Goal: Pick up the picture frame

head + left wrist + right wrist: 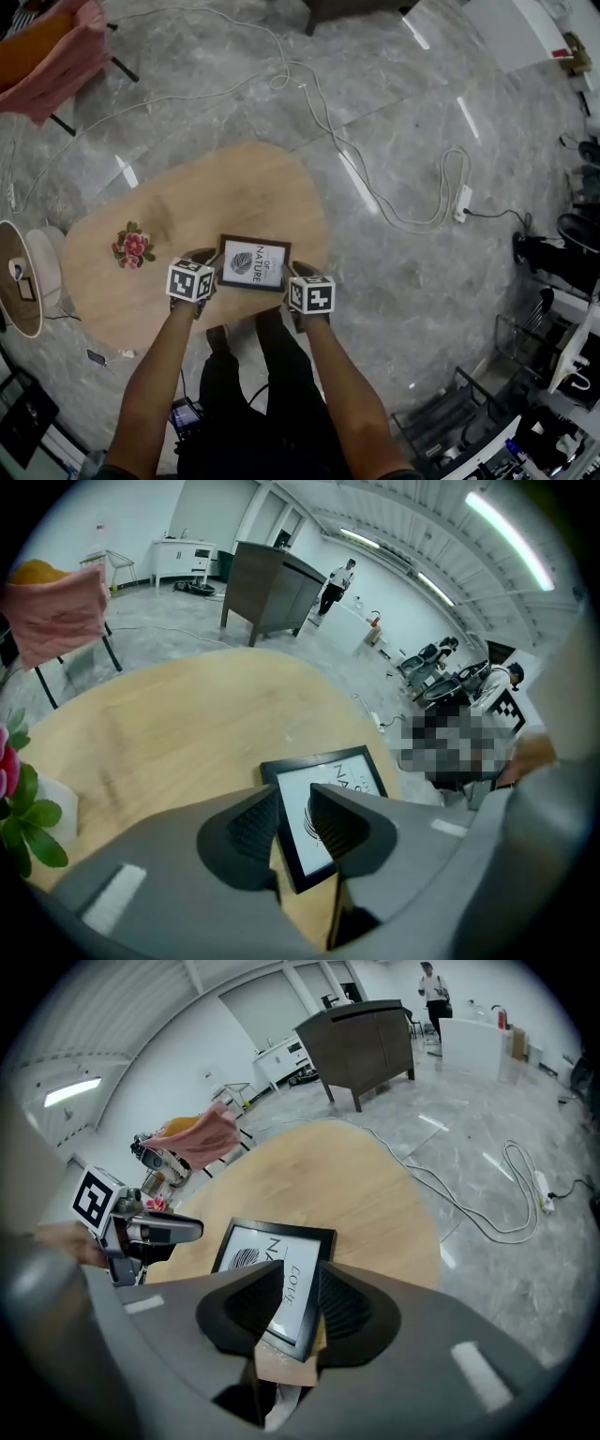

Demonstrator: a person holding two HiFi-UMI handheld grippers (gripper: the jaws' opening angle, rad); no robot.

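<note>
Head view: a light wooden oval counter [216, 187] stands on a grey marble floor [394, 122]. The dark-framed rectangular picture frame with a white printed sheet [254, 262] lies flat close to the counter's near edge, toward its right end. The left tool [202, 255] sits at the frame's left side and the right tool [298, 272] at its right side, each with its marker cube facing up. A small pot of pink flowers [132, 247] stands near the counter's left end, well apart from the frame. A white cable [412, 220] trails over the floor beyond the far edge.

Left gripper view: the left tool [292, 822] has its jaws apart, and the frame's near left corner [323, 771] runs between them — the ribbed pads flank the dark border with a gap showing, not pressed onto it. The frame rests on the counter [187, 724]; the flowers [14, 799] show at the counter's left edge.

Right gripper view: the right tool [300, 1302] likewise stands open, its jaws straddling the frame's near right corner [272, 1251] without clamping it. The frame lies flat on the counter [347, 1185] — the left tool [183, 1230] is at its opposite side.
</note>
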